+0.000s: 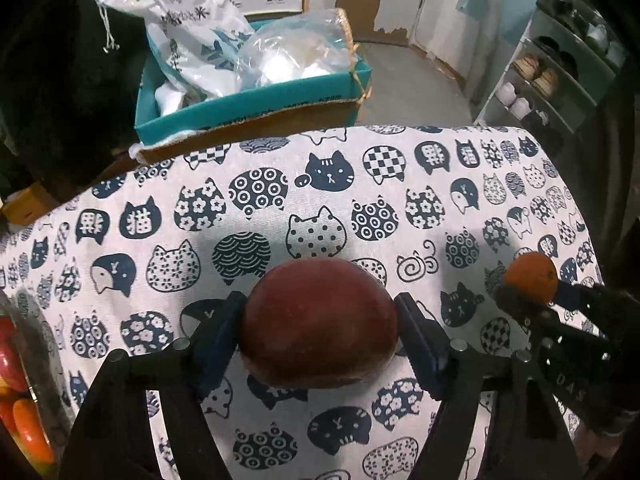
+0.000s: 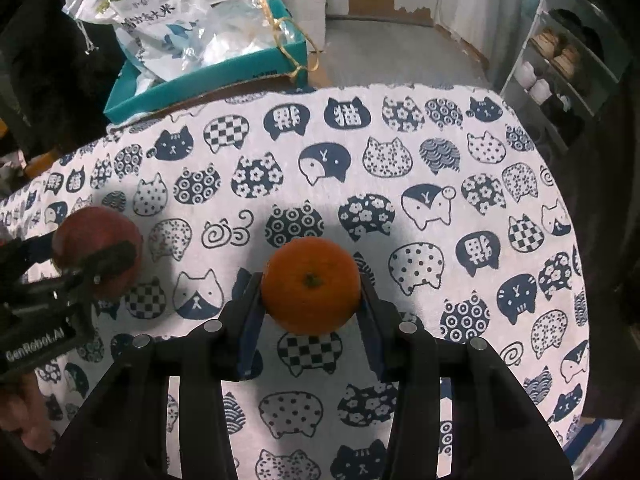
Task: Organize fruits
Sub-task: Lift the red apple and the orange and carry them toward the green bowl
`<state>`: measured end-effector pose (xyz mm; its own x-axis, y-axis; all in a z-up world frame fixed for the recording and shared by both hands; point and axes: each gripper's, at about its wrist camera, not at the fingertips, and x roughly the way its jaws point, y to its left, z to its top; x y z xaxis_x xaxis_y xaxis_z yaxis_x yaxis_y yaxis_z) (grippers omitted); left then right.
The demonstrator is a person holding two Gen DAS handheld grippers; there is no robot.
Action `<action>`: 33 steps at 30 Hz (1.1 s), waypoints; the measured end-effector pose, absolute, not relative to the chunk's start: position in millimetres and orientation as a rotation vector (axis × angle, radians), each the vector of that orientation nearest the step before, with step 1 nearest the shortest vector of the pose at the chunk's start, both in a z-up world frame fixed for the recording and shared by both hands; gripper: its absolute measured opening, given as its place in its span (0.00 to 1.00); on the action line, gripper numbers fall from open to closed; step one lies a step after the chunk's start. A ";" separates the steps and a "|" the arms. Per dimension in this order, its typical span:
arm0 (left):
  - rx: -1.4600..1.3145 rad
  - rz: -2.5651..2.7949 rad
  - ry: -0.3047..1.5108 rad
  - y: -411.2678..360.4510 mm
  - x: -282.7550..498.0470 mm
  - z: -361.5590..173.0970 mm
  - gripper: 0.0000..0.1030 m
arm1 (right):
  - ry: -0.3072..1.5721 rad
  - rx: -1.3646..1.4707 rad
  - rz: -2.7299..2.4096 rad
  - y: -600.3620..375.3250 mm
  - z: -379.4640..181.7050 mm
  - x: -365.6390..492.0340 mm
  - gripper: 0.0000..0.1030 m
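Jaws of the left gripper (image 1: 320,330) clamp a dark red, round, smooth-skinned apple (image 1: 319,322) across its widest part; jaws of the right gripper (image 2: 311,300) pinch a small round orange mandarin (image 2: 310,285), stem end facing the camera. Both fruits hang above the worktop, draped in a white cotton cloth printed with navy cat faces (image 1: 360,200). A clear container of red and orange fruit (image 1: 20,380) shows at the left edge. Risk, I judge: smooth curved skins could roll out between flat pads if grip eases or a wrist tilts.
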<state>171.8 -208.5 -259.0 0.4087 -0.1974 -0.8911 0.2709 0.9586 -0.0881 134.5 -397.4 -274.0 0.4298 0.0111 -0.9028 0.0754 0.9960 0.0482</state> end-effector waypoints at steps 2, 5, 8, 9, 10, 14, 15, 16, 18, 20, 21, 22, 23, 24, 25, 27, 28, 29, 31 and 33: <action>0.082 -0.294 1.098 -207.4 167.0 -252.9 0.74 | 1.117 0.082 -0.035 -396.2 -268.9 132.7 0.42; 0.081 -0.292 1.080 -203.5 160.1 -242.6 0.74 | 1.099 0.058 -0.030 -390.5 -259.4 129.0 0.42; 0.073 -0.290 1.066 -198.1 152.7 -232.0 0.74 | 1.080 0.047 -0.022 -386.2 -249.2 124.8 0.42; 0.070 -0.289 1.060 -195.5 149.5 -227.7 0.74 | 1.071 0.048 -0.018 -385.0 -244.5 123.0 0.42; 0.070 -0.286 1.056 -193.8 147.3 -225.0 0.74 | 1.065 0.047 -0.016 -384.0 -241.8 121.7 0.42; 0.077 -0.278 1.033 -185.4 136.1 -211.3 0.74 | 1.040 0.039 -0.005 -377.6 -226.9 115.2 0.42; 0.077 -0.276 1.027 -182.8 133.2 -207.4 0.74 | 1.035 0.037 -0.002 -375.8 -223.9 114.1 0.42; 0.077 -0.274 1.023 -180.7 131.4 -204.8 0.74 | 1.027 0.034 0.000 -374.0 -220.1 112.5 0.42; 0.075 -0.268 1.011 -174.9 126.8 -197.5 0.74 | 1.014 0.032 0.009 -370.4 -211.9 109.6 0.42; 0.072 -0.260 1.003 -169.3 123.1 -191.2 0.74 | 1.001 0.031 0.014 -366.7 -204.8 106.7 0.42; 0.070 -0.257 0.999 -166.8 121.2 -188.4 0.74 | 0.995 0.030 0.017 -365.1 -201.7 105.6 0.42; 0.067 -0.254 0.994 -163.6 119.2 -185.0 0.74 | 0.988 0.027 0.022 -363.0 -197.7 104.1 0.42; 0.065 -0.251 0.991 -160.7 117.6 -182.0 0.74 | 0.979 0.021 0.026 -360.3 -193.1 102.2 0.42; 0.060 -0.247 0.985 -156.7 115.4 -177.8 0.74 | 0.974 0.018 0.029 -358.7 -190.2 101.0 0.42; 0.057 -0.244 0.980 -154.2 114.0 -175.1 0.74 | 0.966 0.014 0.033 -356.0 -185.9 98.9 0.42; 0.054 -0.238 0.968 -147.8 109.8 -167.8 0.74 | 0.954 0.008 0.040 -351.6 -178.8 95.0 0.42; 0.053 -0.235 0.965 -145.3 108.3 -165.8 0.74 | 0.951 0.006 0.042 -349.8 -176.2 93.8 0.42; 0.050 -0.231 0.961 -141.8 105.8 -162.6 0.74 | 0.945 0.002 0.047 -347.0 -172.7 91.7 0.42; 0.043 -0.227 0.957 -135.7 102.0 -157.9 0.74 | 0.937 -0.002 0.058 -341.1 -167.0 88.8 0.42; 0.035 -0.225 0.953 -129.8 98.0 -153.6 0.74 | 0.927 -0.005 0.072 -334.8 -161.2 86.6 0.42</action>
<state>98.0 -129.8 -153.6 0.5575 -0.1753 -0.8114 0.2063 0.9760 -0.0691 86.6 -334.8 -161.2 0.5979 0.0603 -0.7993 -0.0645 0.9976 0.0269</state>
